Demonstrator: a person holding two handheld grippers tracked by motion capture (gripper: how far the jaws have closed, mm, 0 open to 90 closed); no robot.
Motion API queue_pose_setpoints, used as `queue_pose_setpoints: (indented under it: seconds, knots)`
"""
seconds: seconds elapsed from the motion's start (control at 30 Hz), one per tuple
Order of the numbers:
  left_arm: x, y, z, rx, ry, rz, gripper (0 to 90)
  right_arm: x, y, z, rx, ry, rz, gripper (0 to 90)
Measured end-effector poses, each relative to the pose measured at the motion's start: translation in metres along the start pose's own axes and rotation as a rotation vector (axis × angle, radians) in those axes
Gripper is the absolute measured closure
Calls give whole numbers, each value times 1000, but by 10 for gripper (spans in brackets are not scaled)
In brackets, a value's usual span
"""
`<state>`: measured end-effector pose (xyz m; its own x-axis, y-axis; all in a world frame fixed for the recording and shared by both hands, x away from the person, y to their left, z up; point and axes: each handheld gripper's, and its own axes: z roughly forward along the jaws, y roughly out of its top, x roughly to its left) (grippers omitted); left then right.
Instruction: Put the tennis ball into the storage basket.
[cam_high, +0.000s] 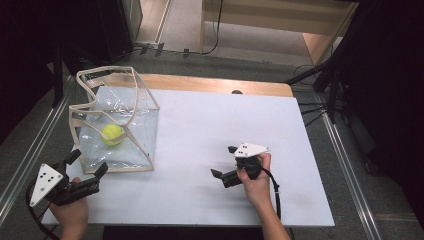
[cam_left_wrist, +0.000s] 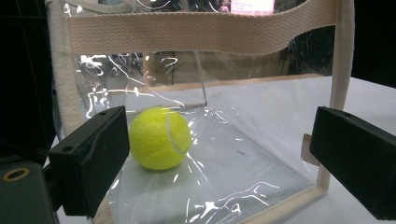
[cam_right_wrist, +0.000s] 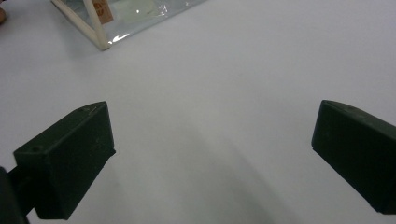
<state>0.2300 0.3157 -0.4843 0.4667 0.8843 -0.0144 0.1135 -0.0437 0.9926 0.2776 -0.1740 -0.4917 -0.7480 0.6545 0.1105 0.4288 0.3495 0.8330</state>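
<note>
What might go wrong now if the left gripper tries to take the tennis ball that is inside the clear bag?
1. The left gripper faces the clear bag from outside, so its open jaws would likely meet the plastic wall, not the tennis ball.
2. The bag looks light and nothing holds it; a push may slide or tip it.
3. The ball lies loose and could roll. The right gripper is open, away from the bag.

Open board to the right of the bag, blocked ground inside it.

Taking the clear bag (cam_high: 114, 125) as your landmark: its near plastic wall and cream strap (cam_left_wrist: 201, 30) stand between your wide-open left gripper (cam_high: 89, 162) and the tennis ball (cam_left_wrist: 160, 138) inside. To the bag's right the white table (cam_high: 200, 130) lies bare, and your right gripper (cam_high: 224, 161), jaws apart, has free passage there, well apart from the bag.
</note>
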Motion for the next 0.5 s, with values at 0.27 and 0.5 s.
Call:
queue_pose_setpoints:
  seconds: [0.27, 0.5]
  knots:
    - [0, 0, 0, 1, -1, 0, 53, -9, -16, -17, 12, -40, 31, 0]
    - [0, 0, 0, 0, -1, -1, 53, -16, -27, -31, 11, -68, 59, 0]
